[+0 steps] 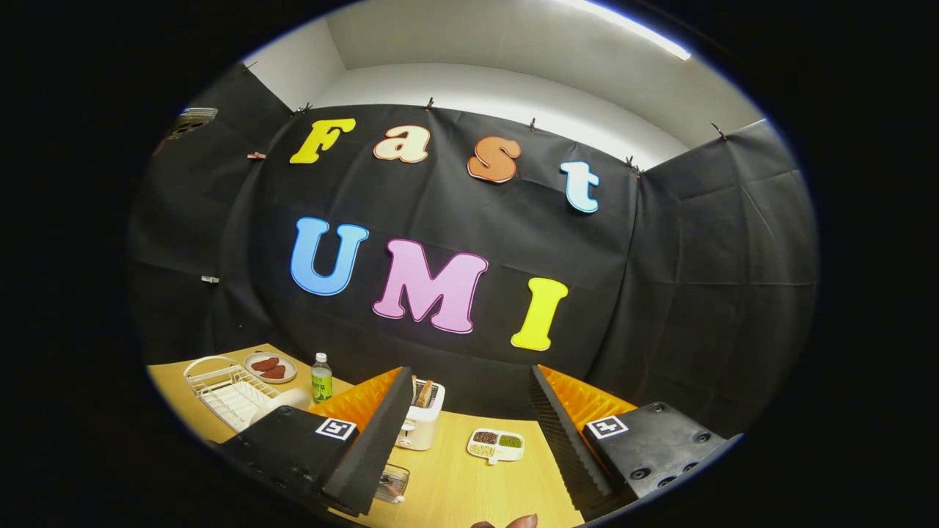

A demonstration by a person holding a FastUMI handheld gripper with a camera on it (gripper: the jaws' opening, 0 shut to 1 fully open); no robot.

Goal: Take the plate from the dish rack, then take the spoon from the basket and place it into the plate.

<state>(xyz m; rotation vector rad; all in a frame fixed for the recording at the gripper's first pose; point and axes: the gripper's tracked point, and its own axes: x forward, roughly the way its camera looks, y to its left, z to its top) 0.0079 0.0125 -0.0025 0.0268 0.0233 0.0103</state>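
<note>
My gripper (pixel 469 371) is open and held high above the wooden table (pixel 455 484), with nothing between its fingers. Left of the left finger stands a white wire dish rack (pixel 227 392). A pale rounded plate edge (pixel 285 401) shows at the rack's near end, partly hidden by the gripper body. A small see-through basket (pixel 394 482) peeks out from under the left finger; I cannot tell what is in it. I cannot make out the spoon.
Just ahead, by the left finger, stands a white toaster (pixel 419 425) with bread in it. A divided dish of beans (pixel 497 444) lies between the fingers. Beyond the rack are a green-labelled bottle (pixel 320 378) and a small plate of red pieces (pixel 270 367). A person's fingertip (pixel 517 522) shows at the near table edge.
</note>
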